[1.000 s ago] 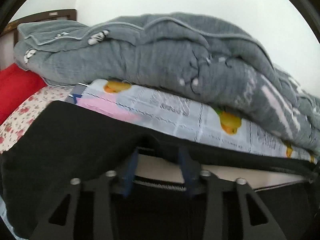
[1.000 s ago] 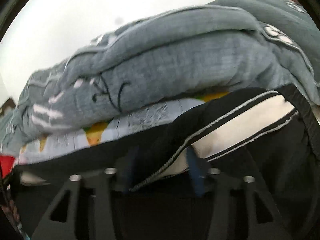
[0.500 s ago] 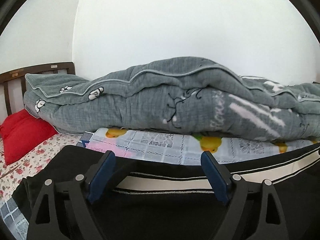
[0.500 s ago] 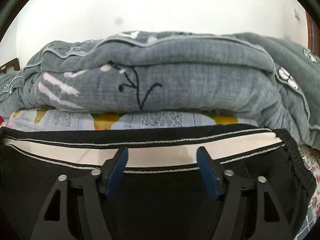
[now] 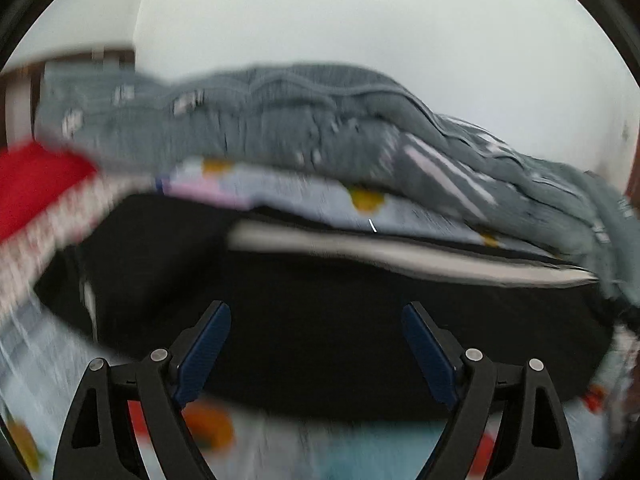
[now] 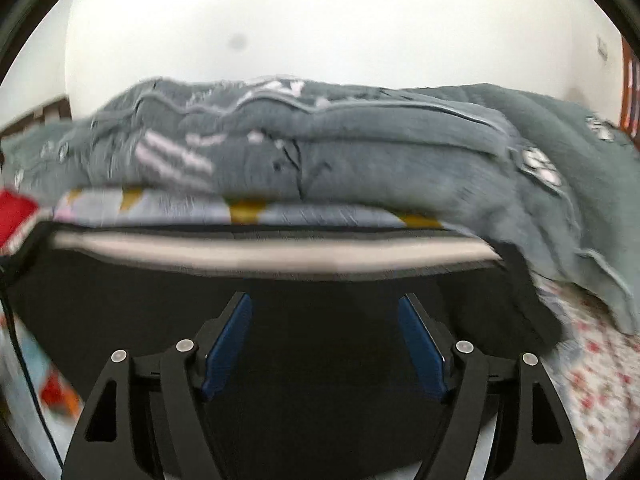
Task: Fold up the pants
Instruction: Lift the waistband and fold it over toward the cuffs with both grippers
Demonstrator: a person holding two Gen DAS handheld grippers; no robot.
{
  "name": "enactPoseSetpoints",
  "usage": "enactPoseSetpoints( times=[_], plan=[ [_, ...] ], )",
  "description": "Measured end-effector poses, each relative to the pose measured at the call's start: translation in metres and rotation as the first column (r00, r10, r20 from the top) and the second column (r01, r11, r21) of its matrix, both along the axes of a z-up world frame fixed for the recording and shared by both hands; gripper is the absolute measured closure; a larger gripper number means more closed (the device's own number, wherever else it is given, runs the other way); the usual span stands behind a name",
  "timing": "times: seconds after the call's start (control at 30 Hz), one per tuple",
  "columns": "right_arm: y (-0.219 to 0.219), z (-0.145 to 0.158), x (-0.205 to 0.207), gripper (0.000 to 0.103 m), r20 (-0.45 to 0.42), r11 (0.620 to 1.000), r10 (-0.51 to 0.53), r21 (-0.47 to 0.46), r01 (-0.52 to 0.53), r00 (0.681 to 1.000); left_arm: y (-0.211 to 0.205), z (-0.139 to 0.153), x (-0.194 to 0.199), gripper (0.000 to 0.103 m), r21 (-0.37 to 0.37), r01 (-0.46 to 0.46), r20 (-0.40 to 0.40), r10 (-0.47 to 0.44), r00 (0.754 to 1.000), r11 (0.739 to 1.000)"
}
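left gripper (image 5: pixel 316 320) wide open, empty, right gripper (image 6: pixel 324 312) wide open, empty, black pants (image 6: pixel 320 292) flat on bed (image 6: pixel 592 364), grey quilt (image 6: pixel 360 156) behind

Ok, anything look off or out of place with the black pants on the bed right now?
Nothing stands out. The black pants with the white side stripe lie flat on the patterned bed sheet, below the rumpled grey quilt. Left gripper and right gripper are both open. Motion blur hides fine wrinkles.

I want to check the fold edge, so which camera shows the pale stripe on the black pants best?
The right wrist view: the pale stripe runs nearly the full width of the black pants, only mildly blurred. The left wrist view shows it slanted, more smeared, and starting partway across.
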State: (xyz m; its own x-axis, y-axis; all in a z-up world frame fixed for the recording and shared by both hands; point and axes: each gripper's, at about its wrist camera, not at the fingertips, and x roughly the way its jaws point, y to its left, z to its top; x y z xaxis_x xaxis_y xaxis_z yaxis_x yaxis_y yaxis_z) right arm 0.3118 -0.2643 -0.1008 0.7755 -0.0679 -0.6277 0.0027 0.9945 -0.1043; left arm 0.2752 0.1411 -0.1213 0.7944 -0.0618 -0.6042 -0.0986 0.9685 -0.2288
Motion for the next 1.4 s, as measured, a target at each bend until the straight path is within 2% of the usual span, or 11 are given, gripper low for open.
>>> enactPoseSetpoints(
  times=[0.1, 0.27, 0.4, 0.57, 0.63, 0.77, 0.83, 0.87, 0.9, 1.1, 1.4],
  plan=[
    [-0.025, -0.012, -0.046, 0.029, -0.055, 0.999, -0.034, 0.024, 0.035, 0.998, 0.013, -0.020, -0.030, 0.017, -0.117, -0.010, -0.105, -0.002, 0.995, 0.993],
    [-0.056, -0.045, -0.091, 0.029, -0.165, 0.990, -0.086, 0.096, 0.103, 0.983, 0.045, -0.044, -0.049, 0.018, -0.304, -0.061, -0.170, 0.009, 0.985, 0.951],
    [-0.071, -0.061, -0.085, 0.028, -0.216, 0.958, -0.096, 0.243, 0.149, 0.972, 0.061, -0.052, -0.020, 0.018, -0.323, -0.093, -0.215, 0.022, 0.976, 0.942],
    [-0.079, -0.068, -0.049, 0.028, -0.263, 0.924, -0.145, 0.309, 0.225, 0.954, 0.077, -0.061, 0.012, 0.020, -0.375, -0.175, -0.225, 0.093, 0.970, 0.910],
    [-0.076, -0.070, -0.031, 0.028, -0.277, 0.924, -0.153, 0.301, 0.237, 0.949, 0.081, -0.064, 0.025, 0.023, -0.370, -0.196, -0.218, 0.120, 0.969, 0.908],
    [-0.073, -0.073, 0.007, 0.028, -0.301, 0.920, -0.155, 0.302, 0.249, 0.941, 0.084, -0.067, 0.046, 0.058, -0.321, -0.275, -0.239, 0.203, 0.950, 0.906],
    [-0.073, -0.075, 0.019, 0.046, -0.291, 0.919, -0.164, 0.302, 0.253, 0.942, 0.086, -0.069, 0.053, 0.076, -0.288, -0.286, -0.252, 0.215, 0.943, 0.914],
    [-0.073, -0.074, 0.022, 0.074, -0.274, 0.921, -0.173, 0.296, 0.254, 0.946, 0.086, -0.068, 0.055, 0.081, -0.274, -0.280, -0.256, 0.211, 0.943, 0.920],
    [-0.075, -0.073, 0.023, 0.089, -0.255, 0.918, -0.181, 0.304, 0.256, 0.950, 0.085, -0.066, 0.055, 0.084, -0.262, -0.270, -0.256, 0.203, 0.945, 0.927],
    [-0.081, -0.025, -0.017, 0.094, -0.086, 0.930, -0.153, 0.325, 0.173, 0.985, 0.078, -0.032, 0.029, 0.088, -0.229, -0.165, -0.214, 0.116, 0.970, 0.959],
    [-0.113, -0.012, -0.121, 0.094, -0.120, 0.943, -0.175, 0.265, 0.202, 0.977, 0.055, -0.031, -0.066, 0.088, -0.209, -0.006, -0.205, -0.037, 0.978, 0.978]
  ],
)
